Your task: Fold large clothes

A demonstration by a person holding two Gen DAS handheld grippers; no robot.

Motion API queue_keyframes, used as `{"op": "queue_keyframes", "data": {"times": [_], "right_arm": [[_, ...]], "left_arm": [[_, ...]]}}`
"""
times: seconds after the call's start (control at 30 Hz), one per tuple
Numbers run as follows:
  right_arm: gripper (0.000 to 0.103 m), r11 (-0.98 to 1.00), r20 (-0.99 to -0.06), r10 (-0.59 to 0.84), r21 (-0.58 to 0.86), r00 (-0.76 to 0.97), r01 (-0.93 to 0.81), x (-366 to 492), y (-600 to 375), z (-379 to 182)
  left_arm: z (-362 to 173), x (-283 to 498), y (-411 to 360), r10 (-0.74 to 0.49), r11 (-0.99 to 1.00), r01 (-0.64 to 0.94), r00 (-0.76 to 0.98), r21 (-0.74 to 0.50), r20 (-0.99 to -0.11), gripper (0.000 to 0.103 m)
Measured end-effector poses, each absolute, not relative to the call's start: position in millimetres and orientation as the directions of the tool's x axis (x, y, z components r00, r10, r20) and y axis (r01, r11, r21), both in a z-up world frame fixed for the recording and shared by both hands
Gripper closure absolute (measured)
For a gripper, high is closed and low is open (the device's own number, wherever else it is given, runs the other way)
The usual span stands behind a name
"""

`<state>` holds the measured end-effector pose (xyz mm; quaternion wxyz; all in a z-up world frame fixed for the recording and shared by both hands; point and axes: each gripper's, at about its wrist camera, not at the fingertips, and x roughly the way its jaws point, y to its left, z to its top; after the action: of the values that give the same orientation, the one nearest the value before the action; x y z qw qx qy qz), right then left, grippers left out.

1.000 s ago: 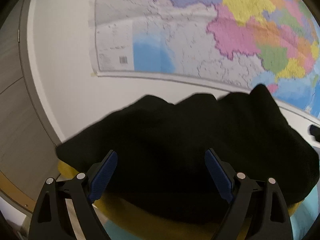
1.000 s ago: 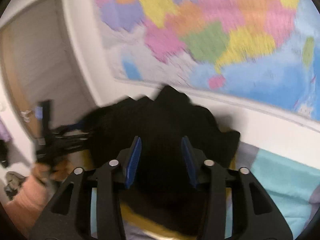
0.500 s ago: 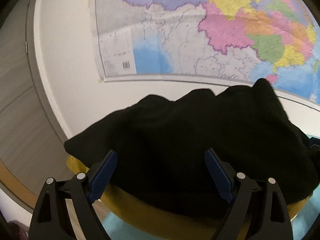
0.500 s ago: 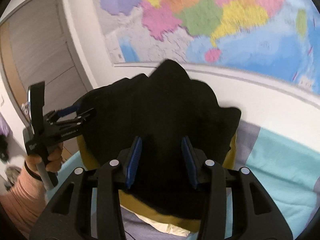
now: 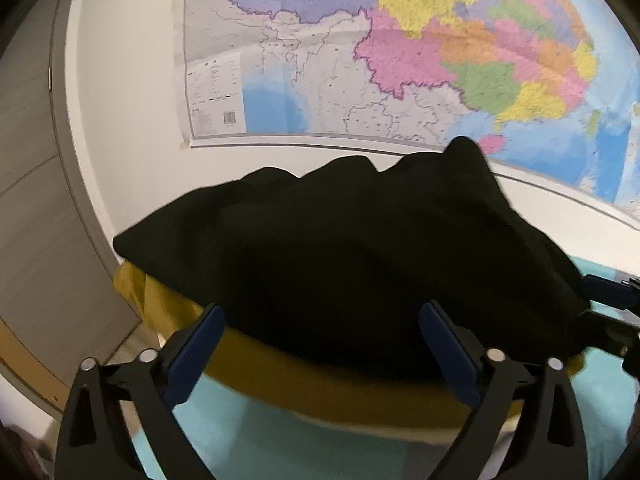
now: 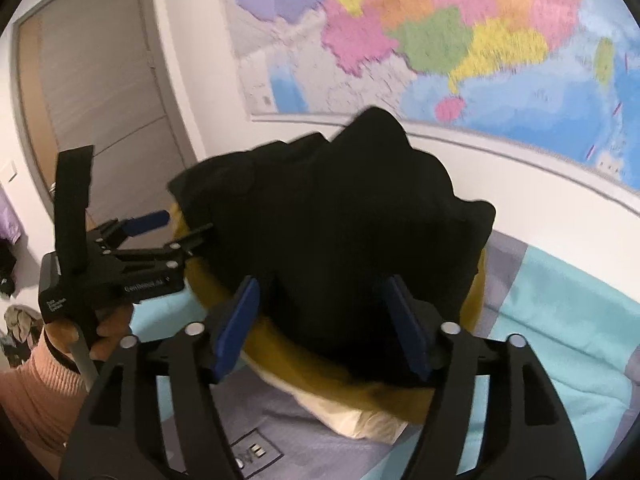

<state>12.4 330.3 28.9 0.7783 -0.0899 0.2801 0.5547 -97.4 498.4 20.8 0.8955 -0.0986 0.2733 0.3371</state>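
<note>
Garment first: the black garment (image 5: 352, 264) sits bunched on top of a mustard-yellow layer (image 5: 320, 376) and a cream one (image 6: 352, 412), a stack filling the lower middle of both wrist views, on the turquoise bedspread (image 6: 560, 312) below the wall map (image 5: 420, 52). Over the last second our views have steadied and drawn back a little; the pile now shows sharp, and its shape looks unchanged. Our left gripper (image 5: 320, 356) and right gripper (image 6: 324, 320) both hang released, pads spread at the near edge, gripping nothing. We judge this piece placed, the next one pending.
</note>
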Motion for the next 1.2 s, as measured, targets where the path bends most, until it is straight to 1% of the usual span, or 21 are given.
{"op": "queue_keyframes", "data": {"times": [0.03, 0.17, 0.2, 0.33, 0.5, 0.57, 0.73, 1.2], "right_arm": [[0.029, 0.372, -0.525, 0.816, 0.155, 0.242, -0.915, 6, 326, 30], [0.019, 0.367, -0.497, 0.826, 0.118, 0.265, -0.923, -16, 312, 29], [0.014, 0.368, -0.494, 0.826, 0.105, 0.273, -0.924, -21, 309, 28], [0.006, 0.373, -0.484, 0.824, 0.072, 0.294, -0.925, -35, 299, 25], [0.006, 0.379, -0.479, 0.820, 0.041, 0.314, -0.925, -54, 286, 19], [0.006, 0.373, -0.482, 0.820, 0.041, 0.308, -0.927, -58, 281, 18], [0.006, 0.381, -0.476, 0.822, 0.054, 0.312, -0.923, -66, 270, 16], [0.006, 0.393, -0.479, 0.820, 0.073, 0.313, -0.917, -83, 250, 8]], "left_arm": [[21, -100, 494, 0.552, 0.751, -0.660, 0.619, 0.010, -0.559, 0.007], [20, -115, 473, 0.554, 0.746, -0.666, 0.623, -0.003, -0.553, 0.007], [20, -117, 467, 0.555, 0.742, -0.670, 0.620, -0.007, -0.555, 0.007], [18, -123, 446, 0.563, 0.739, -0.674, 0.605, 0.015, -0.563, 0.007], [15, -134, 425, 0.548, 0.745, -0.667, 0.607, 0.006, -0.575, 0.007], [15, -139, 421, 0.537, 0.745, -0.667, 0.613, -0.015, -0.579, 0.007], [16, -153, 411, 0.552, 0.729, -0.684, 0.611, -0.027, -0.568, 0.007], [13, -166, 382, 0.558, 0.739, -0.674, 0.602, 0.011, -0.571, 0.007]]}}
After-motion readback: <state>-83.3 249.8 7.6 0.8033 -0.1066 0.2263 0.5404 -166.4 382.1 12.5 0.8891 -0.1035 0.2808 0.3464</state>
